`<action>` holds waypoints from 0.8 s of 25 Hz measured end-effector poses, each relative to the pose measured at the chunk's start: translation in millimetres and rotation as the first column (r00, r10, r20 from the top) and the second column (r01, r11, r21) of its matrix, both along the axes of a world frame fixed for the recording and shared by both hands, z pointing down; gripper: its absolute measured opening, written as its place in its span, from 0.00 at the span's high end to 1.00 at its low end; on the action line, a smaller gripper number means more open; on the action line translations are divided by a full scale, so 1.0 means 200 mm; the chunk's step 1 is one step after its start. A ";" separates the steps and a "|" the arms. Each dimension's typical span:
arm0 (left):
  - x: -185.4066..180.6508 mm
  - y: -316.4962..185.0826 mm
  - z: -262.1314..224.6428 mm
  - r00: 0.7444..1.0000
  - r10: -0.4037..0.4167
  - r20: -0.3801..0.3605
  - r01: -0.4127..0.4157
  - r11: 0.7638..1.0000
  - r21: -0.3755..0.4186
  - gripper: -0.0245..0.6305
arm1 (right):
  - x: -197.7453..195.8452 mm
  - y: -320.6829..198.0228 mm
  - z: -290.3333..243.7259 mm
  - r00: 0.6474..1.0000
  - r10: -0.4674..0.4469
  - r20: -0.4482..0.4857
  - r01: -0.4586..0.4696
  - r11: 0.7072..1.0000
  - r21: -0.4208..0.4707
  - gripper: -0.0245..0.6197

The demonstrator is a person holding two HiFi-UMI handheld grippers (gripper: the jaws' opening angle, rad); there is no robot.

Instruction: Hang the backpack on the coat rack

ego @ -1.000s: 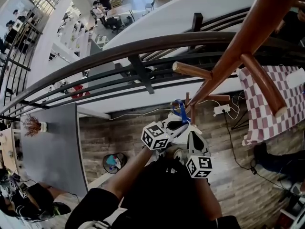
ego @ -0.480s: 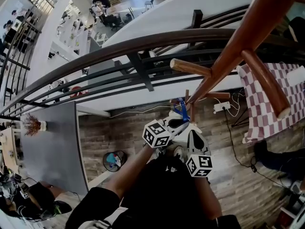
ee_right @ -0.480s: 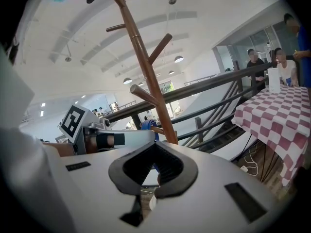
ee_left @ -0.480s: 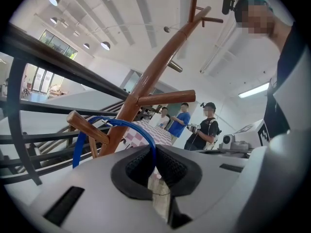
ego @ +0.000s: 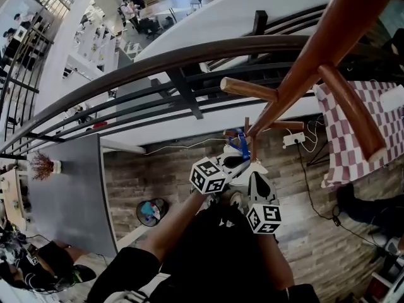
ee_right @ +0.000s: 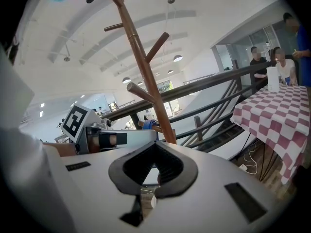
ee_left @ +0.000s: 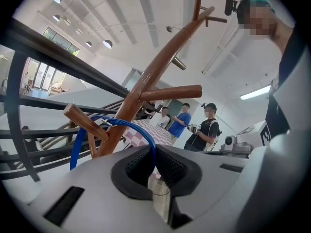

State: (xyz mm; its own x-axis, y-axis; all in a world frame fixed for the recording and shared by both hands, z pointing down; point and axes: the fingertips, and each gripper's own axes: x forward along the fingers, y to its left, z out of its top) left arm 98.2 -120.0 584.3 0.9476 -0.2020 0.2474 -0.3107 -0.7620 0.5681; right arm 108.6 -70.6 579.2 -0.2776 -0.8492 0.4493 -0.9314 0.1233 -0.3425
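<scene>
Left hand-held gripper (ee_left: 154, 154) pinches blue strap (ee_left: 137, 128); strap loops rack peg (ee_left: 81, 119).

A pale brown wood-plank floor (ego: 315, 219) carries everything in the head view. On it stands a reddish-brown wooden coat rack (ego: 315, 59), its trunk leaning up across the picture with round pegs branching off; a blue strap loop (ee_left: 127, 126) lies over one of its low pegs. Near the rack's foot a white power strip (ego: 292, 141) lies flat on the planks, with a thin black cable (ego: 303, 175) trailing away from it. Beside these stands a table under a red-and-white checked cloth (ego: 353, 131). Well apart, to the left, a round dark bin (ego: 151, 213) with colourful contents sits on the floor.
</scene>
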 end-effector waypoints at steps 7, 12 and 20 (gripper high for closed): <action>0.02 0.02 0.04 1.000 0.012 0.008 -0.012 1.000 -0.015 0.93 | 0.02 0.01 0.01 1.000 0.002 0.001 -0.002 1.000 -0.008 0.94; 0.03 0.02 0.06 1.000 0.015 0.009 -0.015 0.999 -0.028 0.93 | 0.03 0.02 0.02 1.000 0.006 -0.003 -0.006 1.000 -0.016 0.94; 0.03 0.02 0.11 1.000 0.009 0.022 -0.008 0.999 -0.048 0.93 | 0.05 0.04 0.03 1.000 0.011 -0.003 -0.011 1.000 -0.026 0.94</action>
State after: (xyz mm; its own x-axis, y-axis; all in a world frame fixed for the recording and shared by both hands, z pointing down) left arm 104.5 -115.8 606.0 0.9434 -0.1818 0.2774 -0.3175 -0.7368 0.5969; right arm 118.0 -61.8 585.6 -0.2670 -0.8400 0.4724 -0.9337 0.1042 -0.3425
